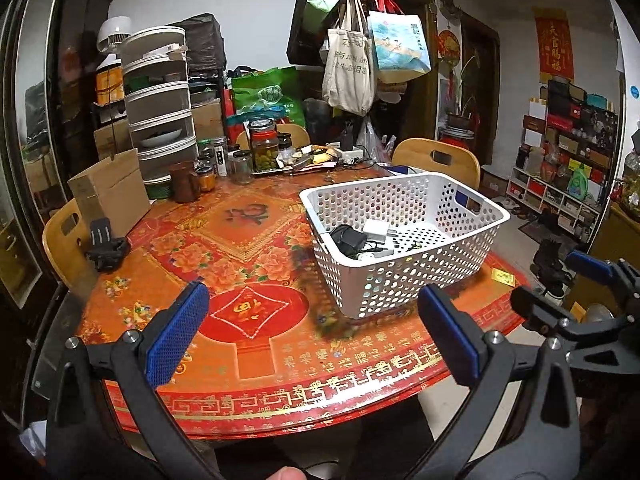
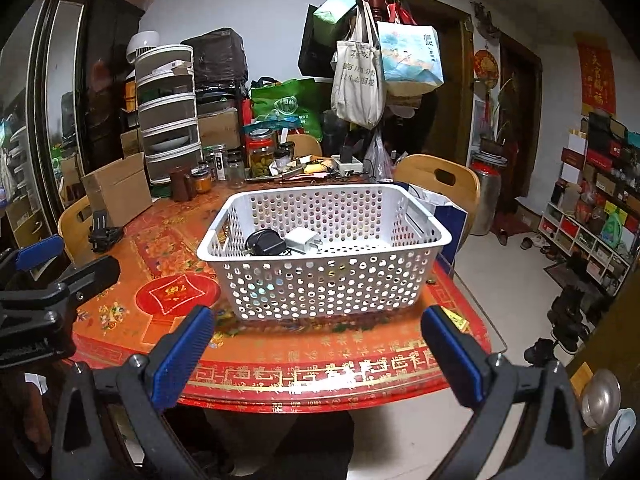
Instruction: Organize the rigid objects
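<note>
White perforated basket on the red patterned table, towards its near right side; inside, against the left wall, lie a black charger and a white charger, touching, with a tangle of cable beneath them in the left view. My right tongs hang back from the near table edge, blue pads wide apart and holding nothing; my left tongs hover over the near left of the table, likewise spread and empty. A black clamp-like object sits near the far left edge beside a cardboard box; jars and a stacked food cover crowd the back. I judge the sorting nearly done, with the black object the likely remaining piece, though I cannot tell whether it belongs to the task. To take it well I would reach with the left tongs, straddle its narrowest rigid part, close squarely, lift clear of the box, then lower it into bare basket floor to the right of the chargers
</note>
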{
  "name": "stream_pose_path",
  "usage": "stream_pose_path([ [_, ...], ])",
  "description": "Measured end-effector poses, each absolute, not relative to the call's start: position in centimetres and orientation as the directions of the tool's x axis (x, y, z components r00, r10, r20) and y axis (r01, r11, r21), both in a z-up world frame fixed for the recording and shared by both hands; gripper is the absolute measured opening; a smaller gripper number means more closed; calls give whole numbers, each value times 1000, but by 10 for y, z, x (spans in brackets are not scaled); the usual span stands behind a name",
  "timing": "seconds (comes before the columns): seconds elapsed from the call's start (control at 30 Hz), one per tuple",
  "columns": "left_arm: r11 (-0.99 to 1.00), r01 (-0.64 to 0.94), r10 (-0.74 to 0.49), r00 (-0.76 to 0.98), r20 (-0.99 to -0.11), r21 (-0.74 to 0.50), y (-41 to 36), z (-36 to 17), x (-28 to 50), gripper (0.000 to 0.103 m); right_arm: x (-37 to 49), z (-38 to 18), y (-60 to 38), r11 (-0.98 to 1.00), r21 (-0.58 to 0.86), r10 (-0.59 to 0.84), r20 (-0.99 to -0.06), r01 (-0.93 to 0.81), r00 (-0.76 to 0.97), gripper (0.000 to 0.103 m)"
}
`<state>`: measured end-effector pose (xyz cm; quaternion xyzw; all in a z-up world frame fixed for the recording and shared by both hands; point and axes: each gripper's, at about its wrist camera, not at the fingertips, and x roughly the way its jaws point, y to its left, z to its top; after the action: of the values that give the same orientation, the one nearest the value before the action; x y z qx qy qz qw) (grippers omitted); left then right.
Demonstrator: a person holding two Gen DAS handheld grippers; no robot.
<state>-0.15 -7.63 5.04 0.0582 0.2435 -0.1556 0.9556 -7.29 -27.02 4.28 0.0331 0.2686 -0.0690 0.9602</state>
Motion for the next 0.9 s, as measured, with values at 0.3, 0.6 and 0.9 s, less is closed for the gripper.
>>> stream_pose_path([
  [0.3, 953, 301, -242, 841, -484, 45, -74, 47, 3, 103, -74, 45, -273, 987, 28, -118, -523, 156, 844, 103],
  [0.6, 956, 289, -231, 841, -489, 46, -73, 44, 7, 103, -75, 45, -272, 988, 21, -117, -523, 150, 844, 103],
  [0.9, 956, 289, -230, 841, -490, 46, -73, 40, 7, 103, -76, 46, -272, 988, 27, -116, -518, 152, 848, 103],
])
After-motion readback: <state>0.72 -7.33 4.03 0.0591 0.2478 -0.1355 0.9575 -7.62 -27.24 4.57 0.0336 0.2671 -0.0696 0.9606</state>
